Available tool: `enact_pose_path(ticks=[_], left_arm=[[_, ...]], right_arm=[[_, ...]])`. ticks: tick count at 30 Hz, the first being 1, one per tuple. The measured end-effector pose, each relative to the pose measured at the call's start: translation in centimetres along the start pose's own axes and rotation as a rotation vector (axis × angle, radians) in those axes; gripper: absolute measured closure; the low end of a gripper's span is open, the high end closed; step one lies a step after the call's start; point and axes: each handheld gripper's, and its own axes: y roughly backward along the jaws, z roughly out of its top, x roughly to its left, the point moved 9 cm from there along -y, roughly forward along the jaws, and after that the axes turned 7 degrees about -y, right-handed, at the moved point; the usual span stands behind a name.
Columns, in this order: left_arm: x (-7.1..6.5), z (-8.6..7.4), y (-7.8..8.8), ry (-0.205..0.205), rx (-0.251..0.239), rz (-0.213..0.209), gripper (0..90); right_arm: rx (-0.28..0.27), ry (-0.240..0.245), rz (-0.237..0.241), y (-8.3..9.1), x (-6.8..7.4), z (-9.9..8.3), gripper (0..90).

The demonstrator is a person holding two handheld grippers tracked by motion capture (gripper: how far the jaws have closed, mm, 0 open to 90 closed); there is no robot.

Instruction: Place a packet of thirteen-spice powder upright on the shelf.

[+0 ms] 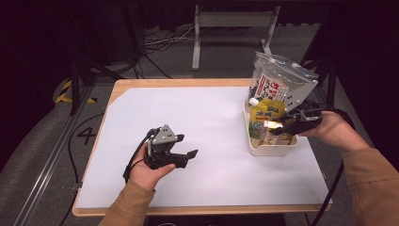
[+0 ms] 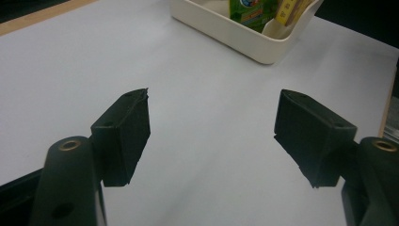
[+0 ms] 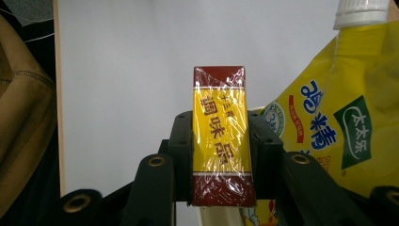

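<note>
Right claw (image 3: 220, 155): closed on the yellow box (image 3: 221, 136), a pad pressed to each long side; in the high view it sits over the near end of the cream tub (image 1: 270, 149).
Yellow box: small, film-wrapped, yellow with dark red bands at both ends; three dark red Chinese characters run down its face, reading 调味品. It is held at the cream tub, beside the yellow pouch.
Yellow pouch (image 3: 339, 127): white screw cap, blue characters 鸡精, a green diamond badge with white characters 太太乐; it stands in the cream tub, just beside the yellow box.
Clear bag (image 1: 277, 80): upright at the far end of the cream tub, white label with dark and red writing too small to read.
Left claw (image 2: 211, 132): wide open, nothing between its pads, above the white counter (image 1: 207, 117), well apart from the cream tub.
</note>
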Motion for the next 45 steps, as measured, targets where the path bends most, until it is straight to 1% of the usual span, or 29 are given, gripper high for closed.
enact_pose_path(ticks=[4,6,9,11,17,26,36,40,41,45], left_arm=[[0.0,0.0,0.0,0.003,0.000,0.000,27.9],[0.0,0.0,-0.1,0.003,0.001,-0.002,27.9],[0.0,0.0,-0.1,0.003,-0.001,-0.003,27.9],[0.0,0.0,-0.1,0.004,0.000,-0.002,27.9],[0.0,0.0,-0.1,0.005,0.000,-0.002,27.9],[0.1,0.0,-0.1,0.003,0.001,-0.001,27.8],[0.0,-0.1,-0.3,0.004,0.003,-0.004,27.7],[0.0,-0.1,-0.3,0.005,0.006,-0.006,27.7],[0.0,-0.1,-0.3,0.005,0.007,-0.006,27.7],[0.0,-0.1,-0.3,0.006,0.006,-0.004,27.6]], right_arm=[[-0.003,-0.004,0.007,-0.1,0.0,0.0,68.1],[0.001,0.007,0.013,-0.3,0.1,-0.1,68.0],[0.032,0.018,0.007,-1.0,0.2,-0.3,68.0],[0.041,0.023,0.004,-1.4,0.2,-0.5,67.9],[0.055,0.009,-0.005,-2.4,-0.1,-1.1,67.8],[0.072,0.011,-0.014,-3.2,-0.2,-1.8,67.3],[0.108,-0.016,-0.014,-4.0,-0.5,-2.8,66.0],[0.129,-0.031,-0.014,-4.2,-0.5,-3.2,65.6],[0.138,-0.044,-0.017,-4.3,-0.5,-3.4,65.4],[0.136,-0.054,-0.013,-4.4,-0.7,-3.7,65.0]])
